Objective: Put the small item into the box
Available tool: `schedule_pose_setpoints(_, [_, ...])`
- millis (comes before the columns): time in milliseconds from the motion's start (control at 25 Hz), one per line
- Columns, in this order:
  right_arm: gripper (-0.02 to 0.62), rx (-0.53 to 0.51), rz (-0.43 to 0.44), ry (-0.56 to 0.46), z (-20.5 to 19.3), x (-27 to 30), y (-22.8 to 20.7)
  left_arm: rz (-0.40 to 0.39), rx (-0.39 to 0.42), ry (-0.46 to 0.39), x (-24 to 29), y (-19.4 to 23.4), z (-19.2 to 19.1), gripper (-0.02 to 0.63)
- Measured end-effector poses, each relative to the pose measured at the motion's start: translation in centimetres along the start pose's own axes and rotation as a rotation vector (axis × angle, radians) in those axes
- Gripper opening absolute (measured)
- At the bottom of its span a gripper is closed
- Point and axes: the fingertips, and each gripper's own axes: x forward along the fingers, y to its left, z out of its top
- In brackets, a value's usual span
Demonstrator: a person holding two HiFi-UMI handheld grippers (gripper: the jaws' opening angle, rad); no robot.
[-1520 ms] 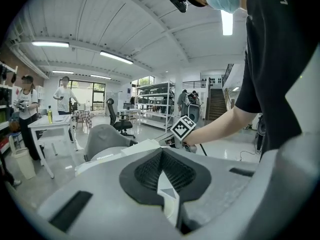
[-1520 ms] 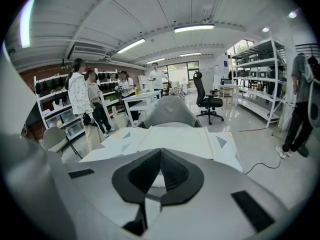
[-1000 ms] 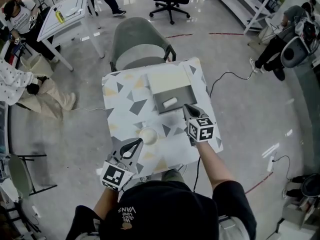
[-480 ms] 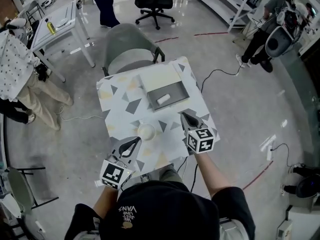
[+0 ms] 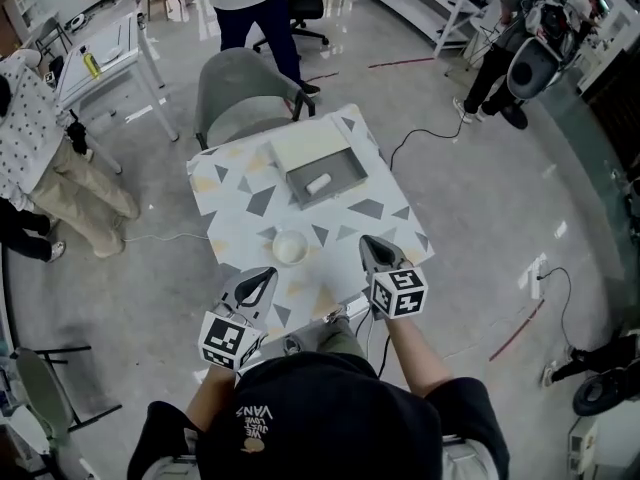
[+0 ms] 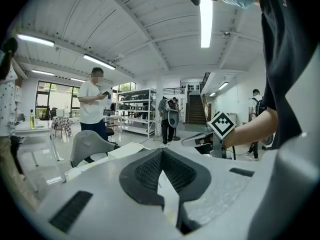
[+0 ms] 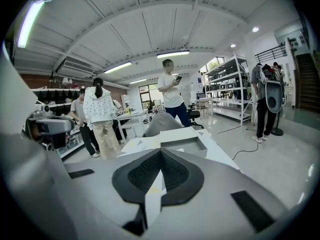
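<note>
Head view shows the small item (image 5: 318, 182), a pale stubby cylinder, lying inside the grey box (image 5: 352, 173), which sits toward 12 o'clock on the patterned table (image 5: 250, 203) with a cream lid or board (image 5: 305, 146) just behind it. It looks as though the placing is done, so the risks now lie in disturbing what already sits well. The left gripper (image 5: 262, 278) and right gripper (image 5: 368, 245) hover over the near edge of the table at about 7 and 5 o'clock, both with jaws pressed together and nothing between them, as each gripper view confirms. A round white dish (image 5: 290, 247) stands between the two tips, at 1 o'clock from the left one and 9 o'clock from the right; a careless sideways swing of either gripper could clip it and push it across the cloth. A forward reach with the jaws together could also knock the front wall of the box and shift it toward the far edge, or roll the cylinder about inside. The item lies well apart from both sets of fingers, at roughly 1 o'clock from the left tips and 11 o'clock from the right tips, beyond the dish. Whether the dish holds anything more is too small to tell.
</note>
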Motion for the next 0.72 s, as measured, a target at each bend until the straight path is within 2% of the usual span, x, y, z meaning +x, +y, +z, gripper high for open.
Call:
schedule_pose_setpoints(200, [0.002,0.013,-0.009,-0.016,-1.1,-2.9,1.6,-0.012,0.021,-0.013,-1.1,-1.3,-0.1,0.006])
schedule_pose_setpoints(720, [0.002,0.054,-0.045,-0.044,-3.3,-7.5,3.5,-0.016,0.011,0.002,-3.1,-3.2,-1.8,0.006])
